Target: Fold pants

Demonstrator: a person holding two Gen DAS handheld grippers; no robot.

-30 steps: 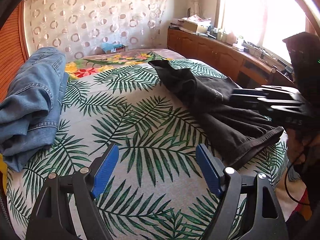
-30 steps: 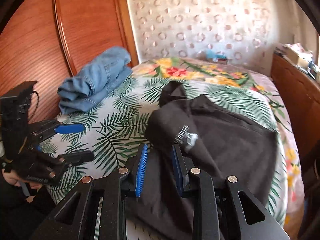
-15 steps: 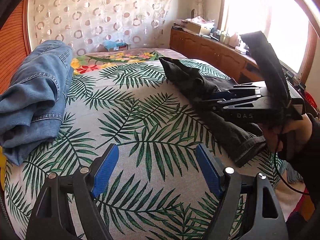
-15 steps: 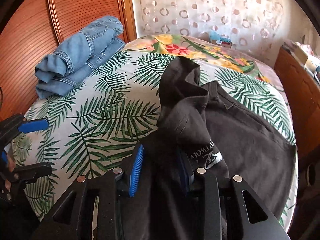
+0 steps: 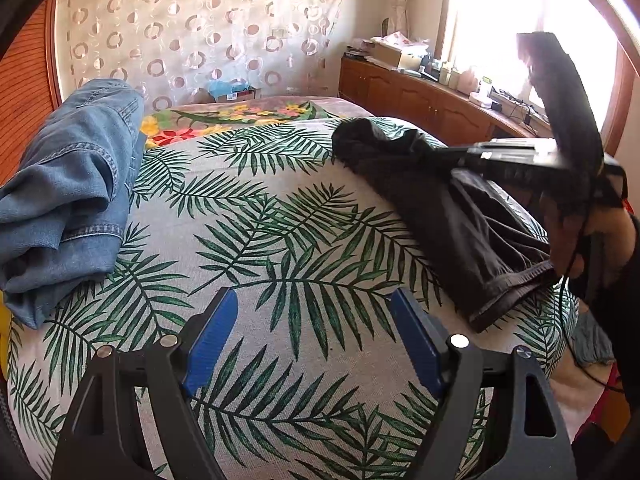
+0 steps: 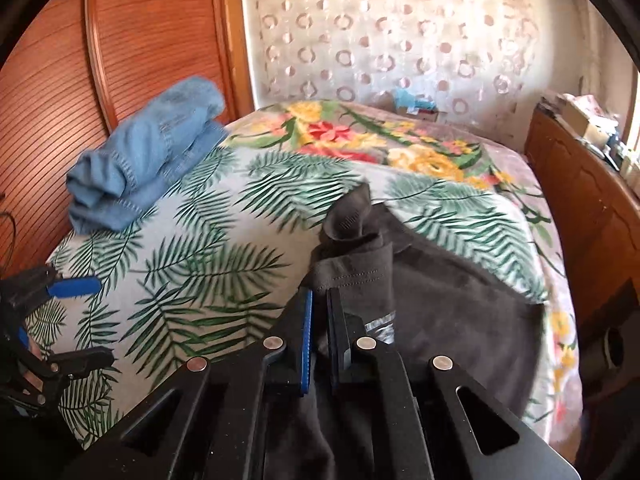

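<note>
The right hand-held gripper is clamped on the dark pants lying on the bed, while the left hand-held gripper gapes wide and holds nothing beside them.

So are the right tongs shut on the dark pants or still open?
Shut on them: the right tongs have their blue pads nearly together, with a fold of the dark pants pinched between.

Dark pants, crumpled, bed's right side

Dark charcoal pants. Faded blue denim jeans. Green palm fronds on pale grey bedspread. Blue gripper pads. Reddish-brown wardrobe.
</note>
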